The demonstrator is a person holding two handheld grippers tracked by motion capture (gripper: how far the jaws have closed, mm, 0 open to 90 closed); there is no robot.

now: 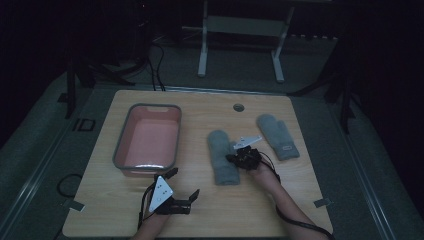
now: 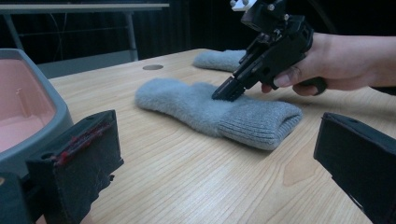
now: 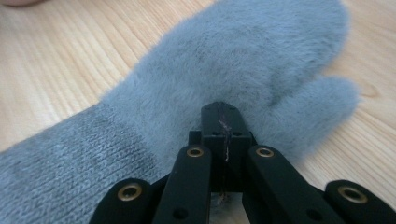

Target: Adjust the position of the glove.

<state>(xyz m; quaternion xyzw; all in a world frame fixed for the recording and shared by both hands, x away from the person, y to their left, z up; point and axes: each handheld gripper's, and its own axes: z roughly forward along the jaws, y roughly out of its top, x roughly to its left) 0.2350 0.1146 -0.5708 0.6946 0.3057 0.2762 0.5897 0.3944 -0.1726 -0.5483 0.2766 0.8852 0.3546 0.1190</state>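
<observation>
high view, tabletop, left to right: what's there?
Grey-rimmed pink plastic tub → open left gripper, nearer the table's front edge → grey woolly mitten → right gripper, jaws shut, tips at that mitten → second grey mitten.

On the desk (image 1: 150,210) there are two grey mittens, one (image 1: 222,156) near the middle and one (image 1: 278,136) farther right, one pink tub with a grey rim (image 1: 148,140), and two handheld grippers, left (image 1: 182,188) and right (image 1: 233,157).
</observation>
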